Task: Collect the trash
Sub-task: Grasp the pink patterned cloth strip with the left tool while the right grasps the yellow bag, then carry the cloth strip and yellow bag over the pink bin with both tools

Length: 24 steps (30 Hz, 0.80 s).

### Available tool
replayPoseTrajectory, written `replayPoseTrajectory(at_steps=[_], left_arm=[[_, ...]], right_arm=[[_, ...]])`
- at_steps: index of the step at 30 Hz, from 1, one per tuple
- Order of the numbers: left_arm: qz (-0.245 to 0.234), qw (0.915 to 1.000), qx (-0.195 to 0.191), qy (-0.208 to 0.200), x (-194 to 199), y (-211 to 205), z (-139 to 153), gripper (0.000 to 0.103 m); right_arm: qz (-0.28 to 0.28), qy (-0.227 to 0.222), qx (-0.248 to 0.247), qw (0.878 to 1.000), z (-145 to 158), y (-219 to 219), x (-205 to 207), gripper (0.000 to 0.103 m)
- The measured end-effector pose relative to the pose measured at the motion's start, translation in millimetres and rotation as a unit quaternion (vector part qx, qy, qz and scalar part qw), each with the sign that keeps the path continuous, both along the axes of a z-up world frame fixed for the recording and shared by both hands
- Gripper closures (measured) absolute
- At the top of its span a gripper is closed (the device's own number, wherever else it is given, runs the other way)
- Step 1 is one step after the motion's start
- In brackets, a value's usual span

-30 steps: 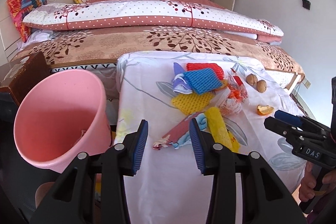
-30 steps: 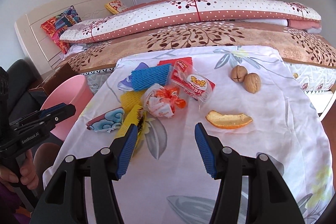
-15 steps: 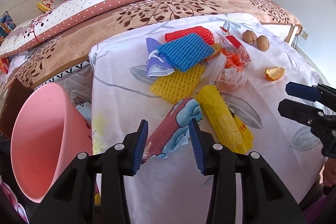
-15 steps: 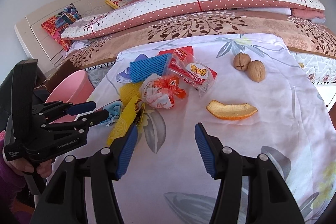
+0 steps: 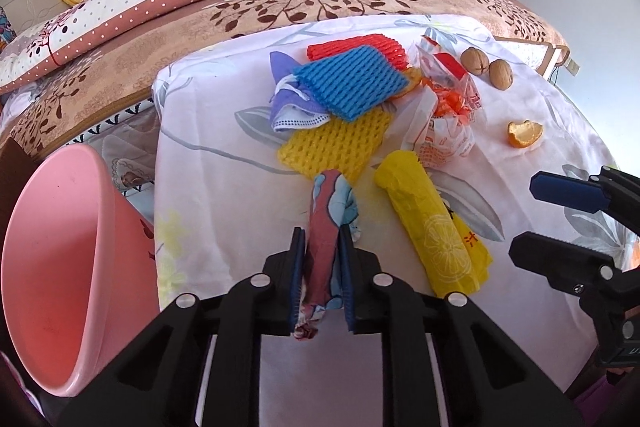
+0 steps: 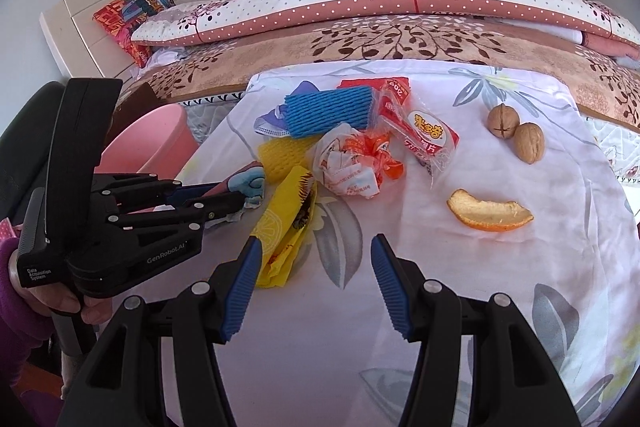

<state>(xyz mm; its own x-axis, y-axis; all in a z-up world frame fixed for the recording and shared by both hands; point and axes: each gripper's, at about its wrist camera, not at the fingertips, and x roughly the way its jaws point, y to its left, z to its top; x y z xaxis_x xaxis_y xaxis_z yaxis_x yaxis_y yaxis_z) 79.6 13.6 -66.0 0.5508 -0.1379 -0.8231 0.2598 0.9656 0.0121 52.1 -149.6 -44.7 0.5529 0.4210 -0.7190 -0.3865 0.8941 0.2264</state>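
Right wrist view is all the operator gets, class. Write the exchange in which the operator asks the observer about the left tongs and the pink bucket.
Operator: Are the left tongs gripping anything?
Observer: Yes. The left tongs are shut on the red-and-blue wrapper, one pad on each side.
Operator: Which way does the bucket's mouth face?
Observer: The pink bucket is to the left of the left tongs, and its mouth opens toward them.

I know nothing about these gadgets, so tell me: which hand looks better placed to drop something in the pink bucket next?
Left. The left gripper is shut on the red-and-blue wrapper, with the pink bucket just beside it. The right gripper is open and holds nothing.
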Motion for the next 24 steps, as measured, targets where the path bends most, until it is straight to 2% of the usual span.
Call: replayPoseTrajectory(at_steps=[7,16,21,23,24], left_arm=[[0.019,0.9993,-0.032,0.012,-8.6,11.3,9.9,0.087],[0.057,0.9973,-0.045,-0.013,-26.0,31.7,26.1,0.087],[0.082,0.9946,-0.055,-0.032,-37.5,46.7,36.1,0.087],[0.09,0.9934,-0.058,-0.041,-42.4,52.4,40.2,0.087],[0.094,0.9928,-0.059,-0.045,-44.1,55.0,41.9,0.087]], right_arm=[[0.014,0.019,-0.005,1.0,0.8,24.4,9.0,0.047],[0.008,0.035,-0.061,0.997,-9.2,56.3,22.2,0.047],[0.006,0.058,-0.076,0.995,-17.9,64.5,28.4,0.047],[0.004,0.065,-0.081,0.995,-21.4,66.6,29.5,0.049],[0.001,0.064,-0.085,0.994,-22.8,67.0,29.7,0.055]])
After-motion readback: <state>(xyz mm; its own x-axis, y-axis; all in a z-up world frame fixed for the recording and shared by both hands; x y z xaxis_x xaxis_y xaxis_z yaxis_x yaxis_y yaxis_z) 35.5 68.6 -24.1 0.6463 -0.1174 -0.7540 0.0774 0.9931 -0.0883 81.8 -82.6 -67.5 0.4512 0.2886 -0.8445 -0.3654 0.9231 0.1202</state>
